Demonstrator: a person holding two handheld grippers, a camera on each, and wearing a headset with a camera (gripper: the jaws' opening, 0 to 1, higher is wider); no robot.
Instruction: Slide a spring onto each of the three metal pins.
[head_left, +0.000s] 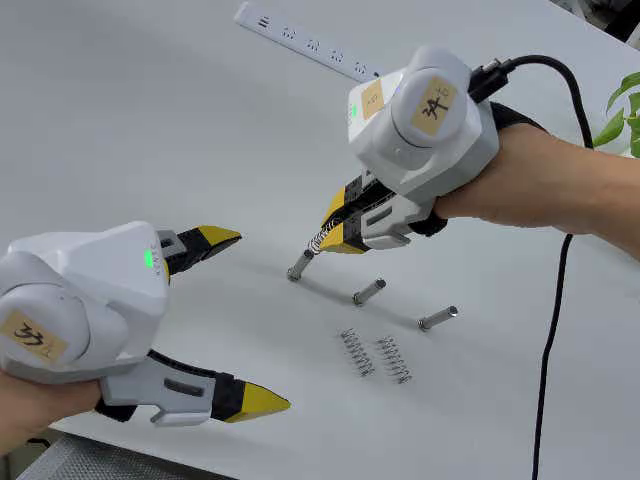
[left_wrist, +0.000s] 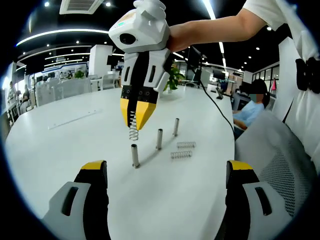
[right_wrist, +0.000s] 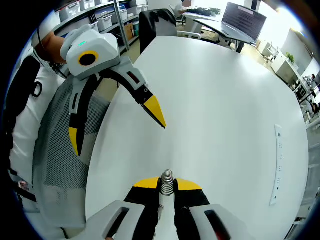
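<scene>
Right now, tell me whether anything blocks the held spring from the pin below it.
Nothing visible does. The spring in the right gripper hangs just above the pin, with an open gap between them.

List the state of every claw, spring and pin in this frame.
left claw, open, empty
right claw, shut on held spring
held spring, hanging over the end pin, not on it
three pins, upright, all bare
loose springs, two lying flat on the table

Left tongs (head_left: 264, 320) and right tongs (head_left: 328, 232): white, yellow-tipped (black cable (head_left: 556, 300)).
</scene>
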